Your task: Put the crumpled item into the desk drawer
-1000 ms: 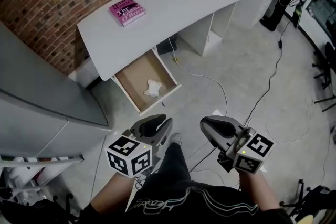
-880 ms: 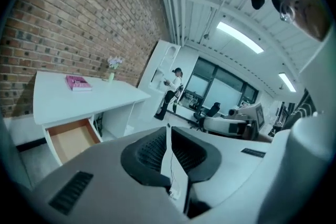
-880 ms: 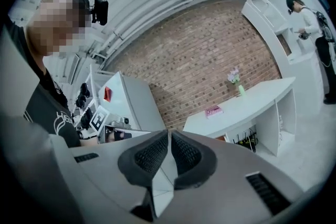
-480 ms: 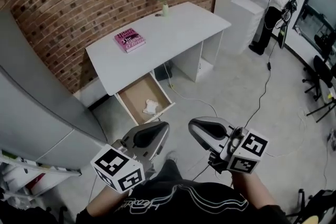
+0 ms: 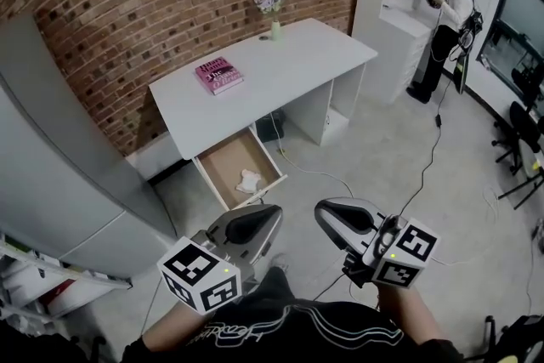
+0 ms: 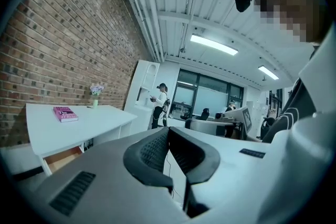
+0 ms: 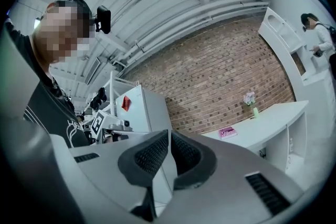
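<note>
A crumpled white item (image 5: 248, 179) lies inside the open wooden drawer (image 5: 219, 163) under the white desk (image 5: 280, 64). My left gripper (image 5: 265, 217) hangs low in the head view, well short of the drawer, its jaws shut with nothing between them (image 6: 168, 136). My right gripper (image 5: 333, 215) sits beside it, also shut and empty (image 7: 169, 140). Both are held close to the person's body, tips pointing toward the desk. The drawer's front edge shows at the lower left of the left gripper view (image 6: 60, 159).
A pink book (image 5: 218, 75) and a small vase of flowers (image 5: 274, 30) rest on the desk. A grey cabinet (image 5: 59, 174) stands at left. Cables (image 5: 425, 166) trail over the floor. A person (image 5: 446, 13) stands by white shelving at the far right.
The head view has lifted and pulled back, so desk and drawer appear farther off. The left gripper's jaws closed. The crumpled item stayed in the drawer.
</note>
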Tool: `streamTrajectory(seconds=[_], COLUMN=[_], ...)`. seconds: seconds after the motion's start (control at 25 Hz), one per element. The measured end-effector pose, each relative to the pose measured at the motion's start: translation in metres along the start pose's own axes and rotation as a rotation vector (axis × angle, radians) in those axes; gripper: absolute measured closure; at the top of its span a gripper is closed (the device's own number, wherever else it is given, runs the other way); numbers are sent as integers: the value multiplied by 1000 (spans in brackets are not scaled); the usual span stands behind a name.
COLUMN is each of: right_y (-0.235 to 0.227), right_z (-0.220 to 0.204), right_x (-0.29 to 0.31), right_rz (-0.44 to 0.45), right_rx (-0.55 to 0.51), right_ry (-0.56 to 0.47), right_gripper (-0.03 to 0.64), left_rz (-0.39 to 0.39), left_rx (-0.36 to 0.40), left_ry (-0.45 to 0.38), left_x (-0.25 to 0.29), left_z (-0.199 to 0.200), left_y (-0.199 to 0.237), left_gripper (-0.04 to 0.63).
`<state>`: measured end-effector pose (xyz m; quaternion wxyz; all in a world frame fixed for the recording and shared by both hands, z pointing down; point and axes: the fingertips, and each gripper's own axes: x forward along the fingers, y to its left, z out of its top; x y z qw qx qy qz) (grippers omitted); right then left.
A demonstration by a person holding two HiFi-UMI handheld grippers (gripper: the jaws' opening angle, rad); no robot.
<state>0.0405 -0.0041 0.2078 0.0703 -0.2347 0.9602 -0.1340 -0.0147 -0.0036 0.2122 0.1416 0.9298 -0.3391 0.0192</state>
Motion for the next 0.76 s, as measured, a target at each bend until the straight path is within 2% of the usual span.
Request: streamTrajectory(seconds=[0.16,0.32,0.76], right_y=[0,-3,8], right_z=[-1,-1,1], right_x=[-5,-13,-36], right_rz=[-9,-17,-26], right_rx=[-13,-9,-49], right_ry=[12,14,9], right_gripper=[568,568,568], left_rz=[-2,1,9], left_rx=[-6,20,31], left_ry=[10,25,1], left_x=[5,11,1], left_z=[-2,-6,1], left_y=[-4,-8,-29], left_gripper=[574,574,574])
